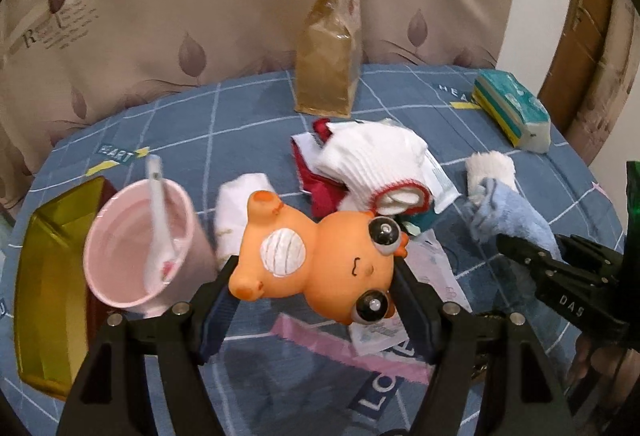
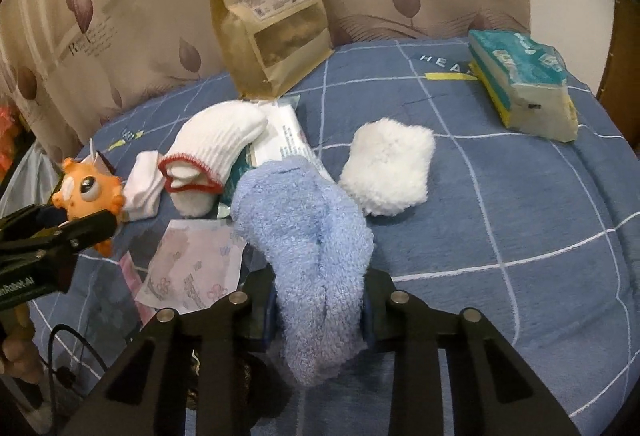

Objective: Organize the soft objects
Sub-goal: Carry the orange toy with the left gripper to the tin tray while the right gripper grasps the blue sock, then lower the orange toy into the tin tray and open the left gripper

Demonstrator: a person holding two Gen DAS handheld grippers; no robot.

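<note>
A: Where did each camera look from?
B: Each sat on its gripper, angled steeply down, close over the blue bedsheet (image 1: 248, 107).
A: Any overlap?
B: Both caught the brown pouch (image 2: 268, 7) and tissue pack (image 1: 512, 107).

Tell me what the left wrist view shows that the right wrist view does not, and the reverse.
Only the left wrist view: a pink cup with a white spoon in it, beside a yellow box.

Only the right wrist view: the printed label on the front of the brown snack bag, and the right gripper with its jaws closed on the blue sock.

Both: the orange toy in the left gripper, the white glove, the tissue pack and the blue checked sheet.
</note>
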